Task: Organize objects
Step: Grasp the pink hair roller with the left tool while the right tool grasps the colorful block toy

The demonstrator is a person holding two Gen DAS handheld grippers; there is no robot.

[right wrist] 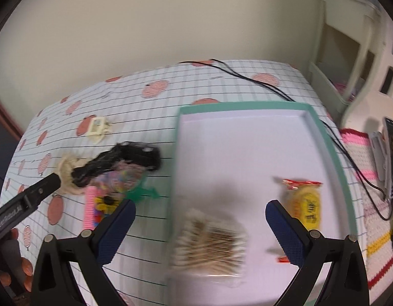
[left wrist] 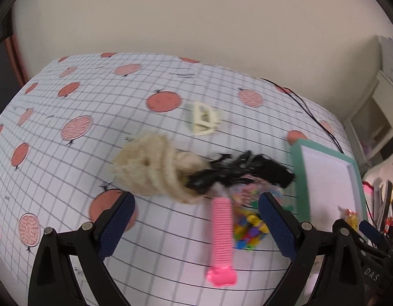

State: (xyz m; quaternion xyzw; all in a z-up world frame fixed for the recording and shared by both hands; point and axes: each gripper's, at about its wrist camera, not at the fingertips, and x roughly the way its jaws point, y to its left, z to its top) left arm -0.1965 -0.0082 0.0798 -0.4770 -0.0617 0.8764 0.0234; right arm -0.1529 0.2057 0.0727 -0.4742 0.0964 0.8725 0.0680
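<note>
We hold both grippers, left (left wrist: 196,219) and right (right wrist: 200,225), with jaws released. Swabs (right wrist: 211,250) and snack (right wrist: 304,204) lie in the tray (right wrist: 331,142); rope (left wrist: 150,168) sits on the bench (left wrist: 68,168) at the tray's 9 o'clock.

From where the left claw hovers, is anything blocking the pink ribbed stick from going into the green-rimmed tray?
Partly. A clear bag of colourful beads lies between the pink ribbed stick and the green-rimmed tray; a black hair net drapes its far end. The open left gripper straddles it unobstructed.
</note>
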